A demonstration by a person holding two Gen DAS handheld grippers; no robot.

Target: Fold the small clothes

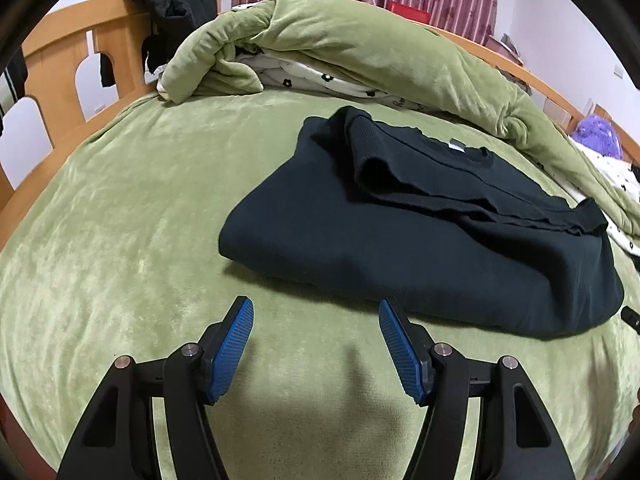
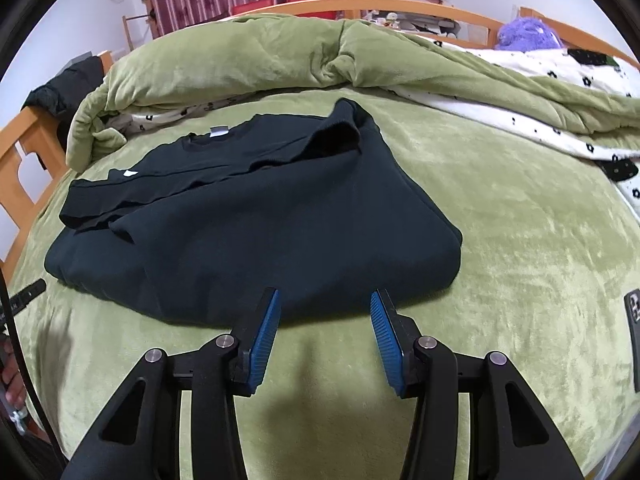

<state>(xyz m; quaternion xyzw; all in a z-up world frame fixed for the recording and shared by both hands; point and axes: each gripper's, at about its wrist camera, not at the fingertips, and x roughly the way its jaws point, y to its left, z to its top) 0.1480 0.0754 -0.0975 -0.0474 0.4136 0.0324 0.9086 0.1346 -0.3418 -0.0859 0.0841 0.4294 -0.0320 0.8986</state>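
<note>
1. the folded black knit sweater (image 1: 420, 240) lies on my green plush bedsheet (image 1: 140, 240).
2. behind it lies the bunched green quilt (image 1: 320, 28).
3. my left gripper (image 1: 316, 306) hangs before the sweater's left corner, my right gripper (image 2: 324, 298) before its near edge.

Neck tag (image 2: 219, 131): white, no readable text.
Quilt print (image 1: 402, 102): dark script, too partial to read.

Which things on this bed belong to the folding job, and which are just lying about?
Belongs to the job:
- black top, partly folded
- left tongs, open
- right tongs, open

Just lying about:
- green quilt, bunched behind
- purple plush toy
- black clothes on the wooden bed rail
</note>
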